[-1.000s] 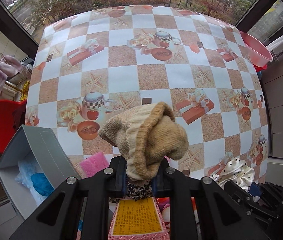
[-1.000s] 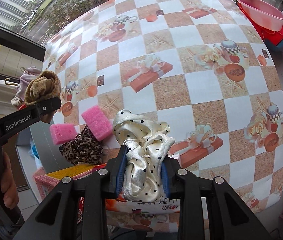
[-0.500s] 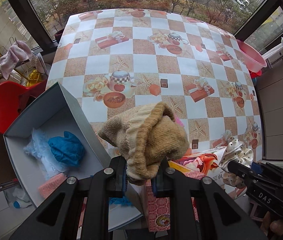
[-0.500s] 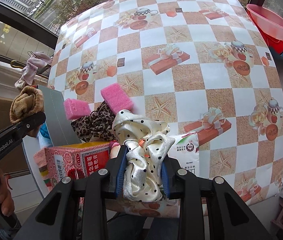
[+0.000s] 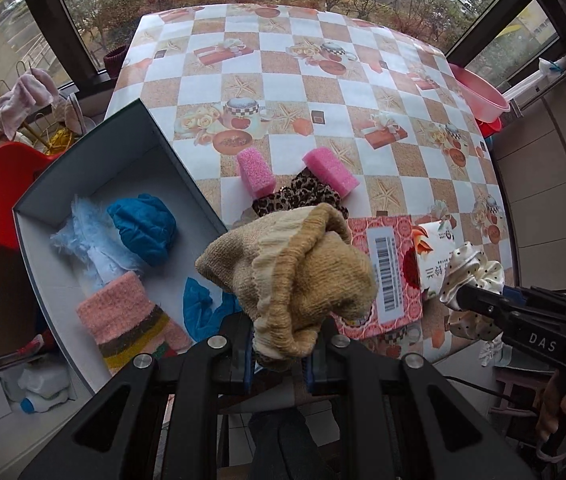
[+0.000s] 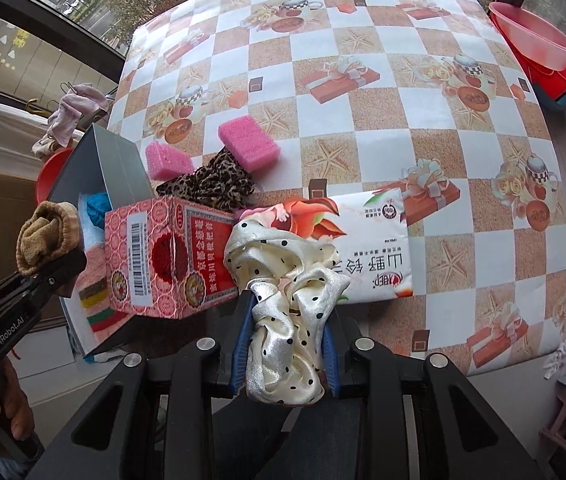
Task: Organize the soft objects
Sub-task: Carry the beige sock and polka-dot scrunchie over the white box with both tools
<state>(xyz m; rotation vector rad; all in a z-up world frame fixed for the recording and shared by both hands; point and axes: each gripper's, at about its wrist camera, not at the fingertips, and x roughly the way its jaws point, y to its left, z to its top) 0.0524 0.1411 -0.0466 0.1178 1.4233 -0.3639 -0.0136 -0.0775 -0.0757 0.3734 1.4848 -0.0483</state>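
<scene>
My left gripper is shut on a bundled tan knit sock and hangs above the near right corner of an open grey box. Inside the box lie a blue cloth, a pale blue fluffy piece and a pink striped sock. My right gripper is shut on a cream polka-dot satin scrunchie over the table's near edge. Two pink sponges and a leopard-print scrunchie lie on the checked tablecloth.
A red printed carton and a white tissue pack sit at the near table edge beside the box. A pink basin stands off the far right corner. A red chair is left of the box.
Both grippers drew back toward the near side and rose a little, still holding their items. In the left view the box interior came fully into sight beneath the sock.
</scene>
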